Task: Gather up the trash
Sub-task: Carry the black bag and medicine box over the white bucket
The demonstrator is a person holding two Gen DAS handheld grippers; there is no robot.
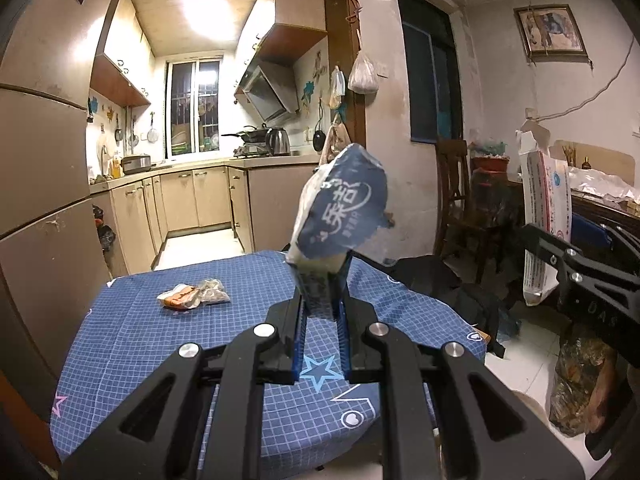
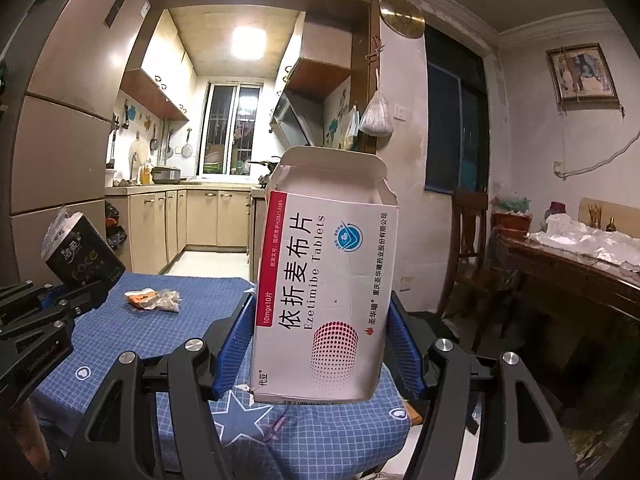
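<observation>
Above the blue-checked bench (image 1: 168, 344), both loads held aloft. Left gripper (image 1: 322, 280) clamped on a crumpled dark tissue pack (image 1: 344, 212), pinched near its lower end so that most of it stands up past the fingertips, slightly blurred. Right gripper (image 2: 320, 344) clamped on an open white medicine box (image 2: 326, 292), fingers (image 2: 230, 344) pressed against its two long sides, top flaps standing up, box upright with a slight lean toward 1 o'clock. Same tissue pack (image 2: 82, 252) seen from the right wrist camera at about 9 o'clock, well apart from the box.

Judged as the carry stage of collection: two pieces lifted off the cloth, neither yet dropped anywhere. Still on the bench, toward 10 o'clock from the left gripper, a small heap of wrappers (image 1: 194, 296), orange-and-white beside clear plastic, touching one another and near the far left part of the cloth (image 2: 154, 299).

No bin plainly visible in either view; a mottled bag on the floor (image 1: 580, 384) at about 4 o'clock in the left view, possibly the destination, but cannot tell. Next move, as a judgement: swing both loads toward whatever receptacle serves, release over its mouth, then return for the wrapper heap. Thin card walls on the box: only light squeeze needed, or risk of buckling. Wrappers flat and slippery-looking, so a low, scooping approach likely called for.
</observation>
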